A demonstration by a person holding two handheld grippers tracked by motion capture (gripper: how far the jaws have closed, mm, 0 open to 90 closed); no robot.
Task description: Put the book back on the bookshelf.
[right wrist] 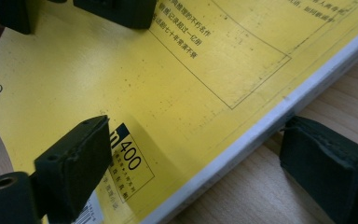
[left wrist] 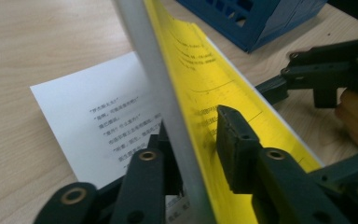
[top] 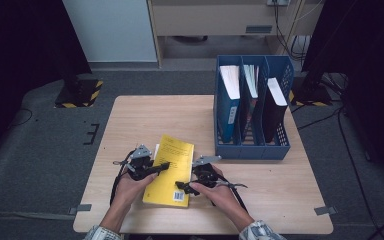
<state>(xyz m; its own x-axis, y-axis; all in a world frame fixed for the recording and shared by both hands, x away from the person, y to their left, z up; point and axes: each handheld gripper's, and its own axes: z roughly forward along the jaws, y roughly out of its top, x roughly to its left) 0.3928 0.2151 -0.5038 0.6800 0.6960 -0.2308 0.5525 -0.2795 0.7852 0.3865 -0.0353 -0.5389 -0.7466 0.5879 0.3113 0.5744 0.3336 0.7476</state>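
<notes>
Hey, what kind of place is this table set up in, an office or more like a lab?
Probably a lab or test room: a small wooden table on grey carpet, black stand bases with hazard-striped tape, trailing cables, plus a blue file holder of books.

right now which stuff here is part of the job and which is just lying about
In the job:
- yellow book
- left tool, clamped on the book's lifted cover
- right tool, open, straddling the book's edge

Lying about:
- blue file rack with its books
- wooden table
</notes>
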